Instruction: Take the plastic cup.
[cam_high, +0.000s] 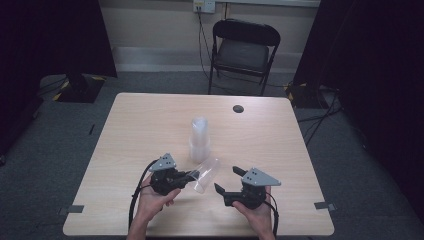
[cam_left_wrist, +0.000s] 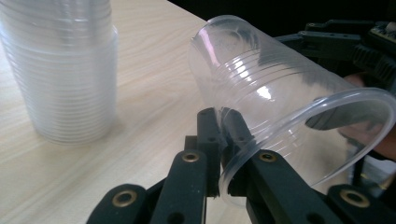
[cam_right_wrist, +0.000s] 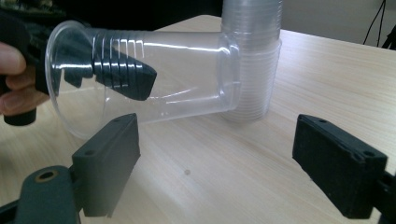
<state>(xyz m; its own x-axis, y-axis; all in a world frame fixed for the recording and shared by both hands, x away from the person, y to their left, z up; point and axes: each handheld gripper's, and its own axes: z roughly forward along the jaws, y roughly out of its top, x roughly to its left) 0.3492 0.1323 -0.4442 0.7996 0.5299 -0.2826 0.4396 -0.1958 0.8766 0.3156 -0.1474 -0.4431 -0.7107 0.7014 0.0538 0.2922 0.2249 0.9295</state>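
While lying tilted on its side above the table, the clear cup is being pinched at its rim wall by the left gripper, 1 jaw inside and 1 outside. Beside it, the right gripper is hovering with jaws spread wide, gripping nothing. Just behind, the stack of cups is standing upright.

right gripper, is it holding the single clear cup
No: the right gripper is open over bare table, while the left gripper pinches the clear cup by its rim.
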